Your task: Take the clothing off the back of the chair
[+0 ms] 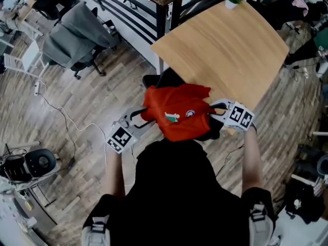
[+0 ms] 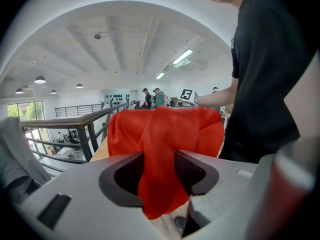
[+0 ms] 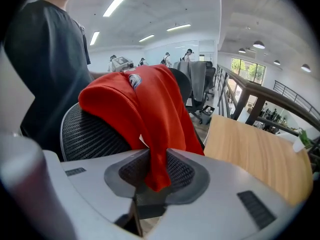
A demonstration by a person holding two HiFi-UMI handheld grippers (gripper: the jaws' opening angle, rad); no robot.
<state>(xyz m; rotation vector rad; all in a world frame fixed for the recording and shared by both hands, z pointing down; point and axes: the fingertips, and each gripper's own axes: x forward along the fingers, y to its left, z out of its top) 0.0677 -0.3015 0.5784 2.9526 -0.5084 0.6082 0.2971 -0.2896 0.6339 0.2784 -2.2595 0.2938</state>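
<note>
A red garment (image 1: 179, 111) is draped over the back of a black mesh chair (image 3: 95, 134) that stands against the wooden table. My left gripper (image 1: 137, 116) is at the garment's left edge. In the left gripper view a hanging fold of the red cloth (image 2: 165, 129) runs down between the jaws of that gripper (image 2: 159, 171), which stand wide on either side of it. My right gripper (image 1: 215, 109) is at the garment's right edge. In the right gripper view its jaws (image 3: 157, 171) are pinched on a narrow strip of the red cloth (image 3: 145, 109).
The wooden table (image 1: 225, 45) lies just beyond the chair, with a small potted plant (image 1: 232, 1) at its far corner. A black railing (image 1: 128, 9) runs behind it. A grey office chair with a grey coat (image 1: 77, 35) stands at the left. A white cable (image 1: 56, 111) trails on the floor.
</note>
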